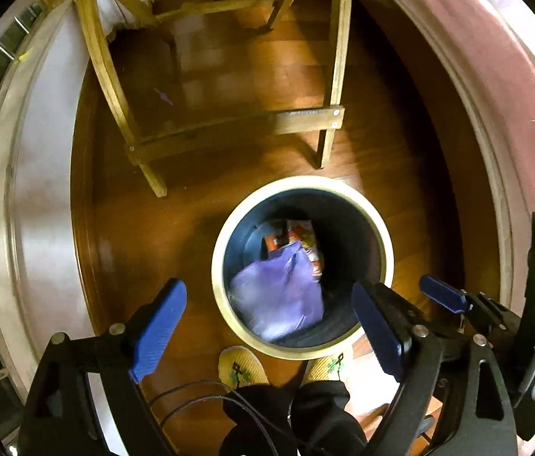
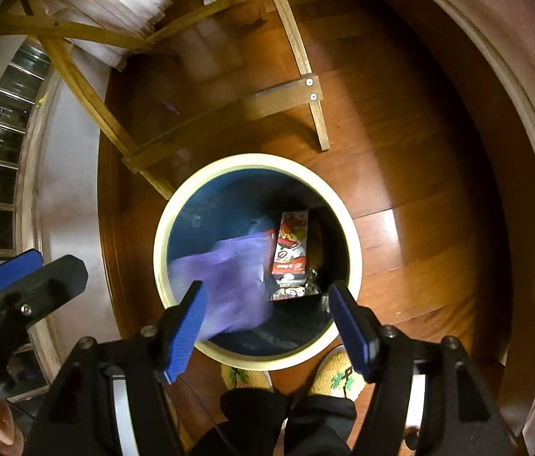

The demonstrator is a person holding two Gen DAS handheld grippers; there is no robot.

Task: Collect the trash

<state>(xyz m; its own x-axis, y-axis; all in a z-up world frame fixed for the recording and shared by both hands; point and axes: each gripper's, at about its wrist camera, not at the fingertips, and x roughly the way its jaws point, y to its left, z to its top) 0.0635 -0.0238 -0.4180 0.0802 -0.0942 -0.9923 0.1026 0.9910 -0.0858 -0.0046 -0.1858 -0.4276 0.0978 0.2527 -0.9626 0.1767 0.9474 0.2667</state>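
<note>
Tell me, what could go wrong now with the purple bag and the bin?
The purple bag looks blurred, as if mid-fall in the trash bin, and lies near the rim, so it might catch there. Both the left gripper and right gripper are open and empty, so neither could catch it. The person's slippers stand against the bin; a nudge could shift it.

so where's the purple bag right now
The purple bag is inside the round bin on the wood floor, beside a red carton, below both open grippers.
</note>
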